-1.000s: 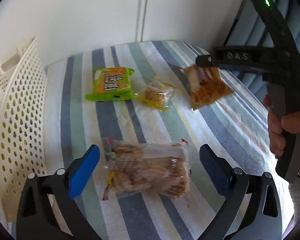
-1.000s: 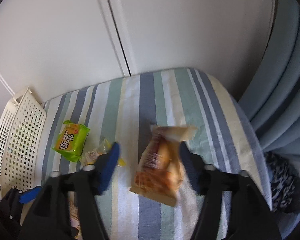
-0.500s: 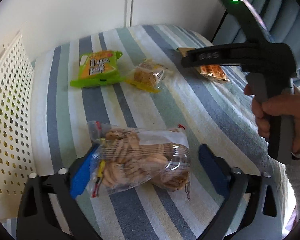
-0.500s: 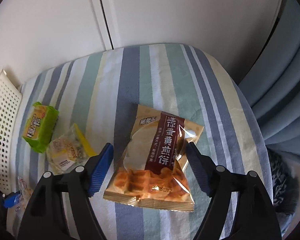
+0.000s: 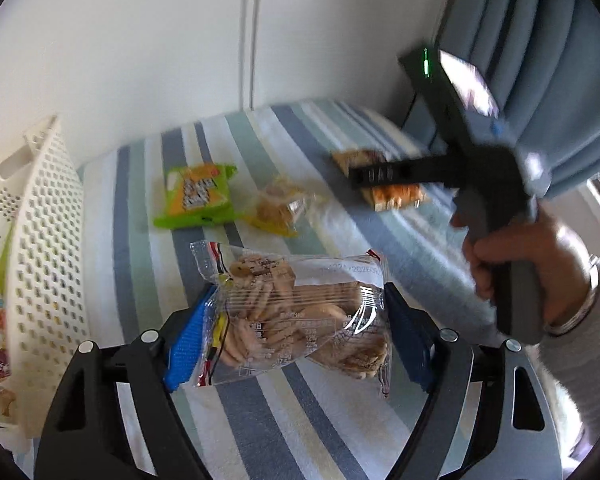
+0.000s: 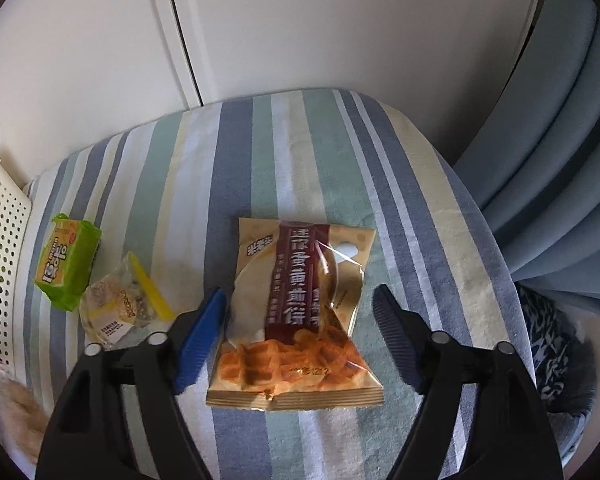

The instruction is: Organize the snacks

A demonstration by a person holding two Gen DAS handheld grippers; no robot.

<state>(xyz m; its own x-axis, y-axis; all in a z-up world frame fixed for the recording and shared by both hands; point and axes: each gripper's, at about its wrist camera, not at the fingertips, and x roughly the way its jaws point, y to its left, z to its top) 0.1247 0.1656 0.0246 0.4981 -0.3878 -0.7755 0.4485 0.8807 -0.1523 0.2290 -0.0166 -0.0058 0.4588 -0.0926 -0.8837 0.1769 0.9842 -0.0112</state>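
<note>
Looking along your left gripper [image 5: 296,336], the jaws pinch a clear cookie bag [image 5: 296,316] by both ends above the striped cloth [image 5: 308,432]; it looks light, crinkly and breakable, so squeeze gently. Over at your right gripper [image 6: 300,328], the jaws stand open around a waffle packet [image 6: 300,312] lying flat; take its slippery film across the middle.

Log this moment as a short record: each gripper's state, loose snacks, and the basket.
left gripper: closed on the clear cookie bag
right gripper: open, straddling the waffle packet lying on the striped cloth
loose snacks: green packet, small yellow-edged packet
white basket: left of the cloth, some snacks inside
</note>
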